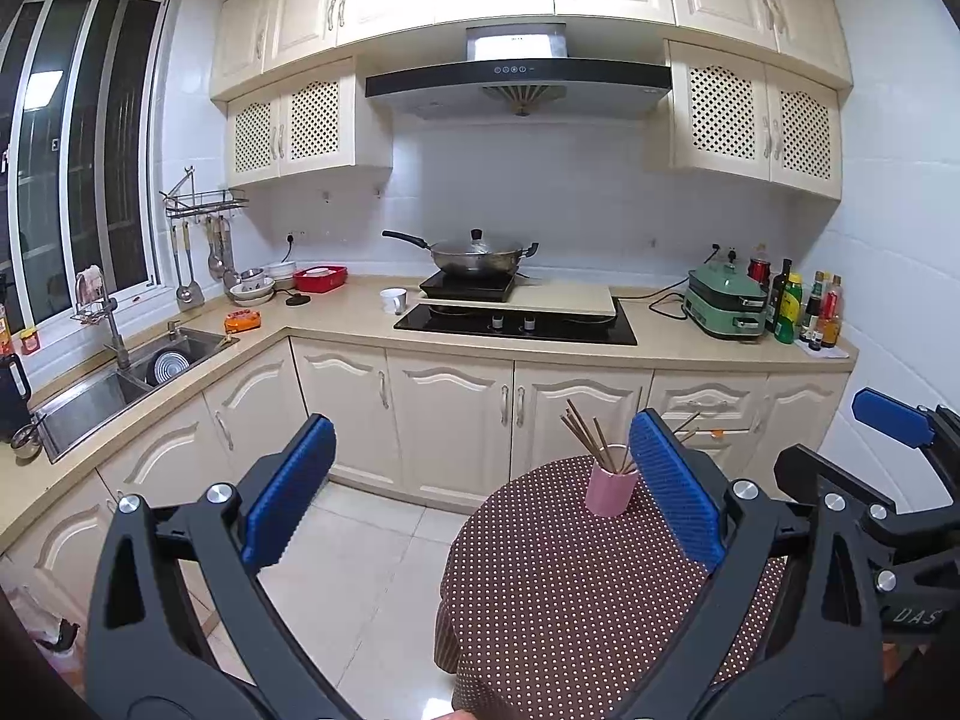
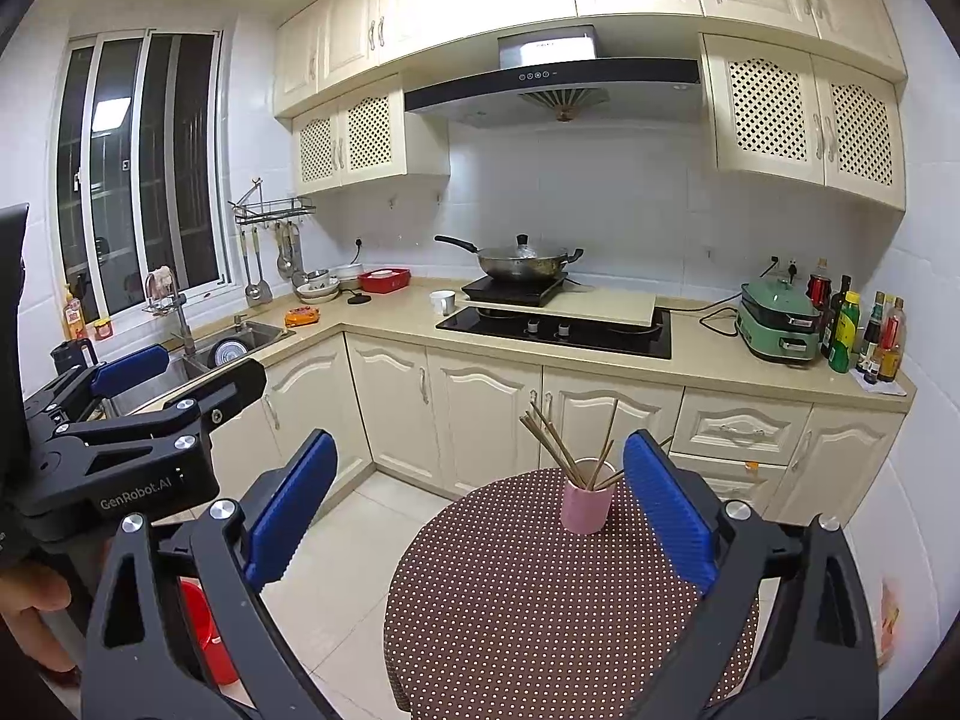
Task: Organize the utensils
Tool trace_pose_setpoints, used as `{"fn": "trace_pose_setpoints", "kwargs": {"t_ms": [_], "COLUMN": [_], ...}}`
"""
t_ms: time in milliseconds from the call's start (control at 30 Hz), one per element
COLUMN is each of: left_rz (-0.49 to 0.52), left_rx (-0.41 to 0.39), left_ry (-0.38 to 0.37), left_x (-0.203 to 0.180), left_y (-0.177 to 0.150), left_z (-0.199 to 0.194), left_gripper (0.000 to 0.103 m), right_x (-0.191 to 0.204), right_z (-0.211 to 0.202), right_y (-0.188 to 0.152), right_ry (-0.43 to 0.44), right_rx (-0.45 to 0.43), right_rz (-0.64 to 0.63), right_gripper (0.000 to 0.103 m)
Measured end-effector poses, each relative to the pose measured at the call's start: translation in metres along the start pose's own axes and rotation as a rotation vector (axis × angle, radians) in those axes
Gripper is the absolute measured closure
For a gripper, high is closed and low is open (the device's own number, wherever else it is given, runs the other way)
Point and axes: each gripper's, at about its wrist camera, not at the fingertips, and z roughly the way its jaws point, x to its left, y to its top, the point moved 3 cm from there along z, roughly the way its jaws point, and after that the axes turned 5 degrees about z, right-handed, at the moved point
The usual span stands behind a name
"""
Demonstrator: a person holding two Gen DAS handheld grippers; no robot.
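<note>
**Both grippers open, cup ahead**

The left gripper (image 1: 480, 489) and right gripper (image 2: 480, 507) gape wide, empty. The pink cup (image 1: 611, 480) holding chopsticks (image 1: 585, 432) stands ahead on the dotted table (image 1: 570, 588), toward each gripper's right finger. Only the right wrist view shows a red bucket (image 2: 201, 630) down left.

Round table (image 2: 540, 630), brown dotted cloth; pink cup (image 2: 586, 504) w/ chopsticks (image 2: 555, 444) near far edge.
</note>
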Motion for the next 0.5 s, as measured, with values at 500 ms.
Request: {"fn": "trace_pose_setpoints", "kwargs": {"t_ms": [500], "left_rz": [0.008], "left_rx": [-0.003], "left_ry": [-0.009], "left_x": [0.0001], "left_y": [0.0013], "left_z": [-0.0019], "left_gripper": [0.006], "right_x": [-0.0003], "right_z": [-0.0017], "right_y": [0.0017], "right_ry": [-0.002], "right_rx": [-0.002], "right_rz": [0.004], "right_gripper": [0.010]}}
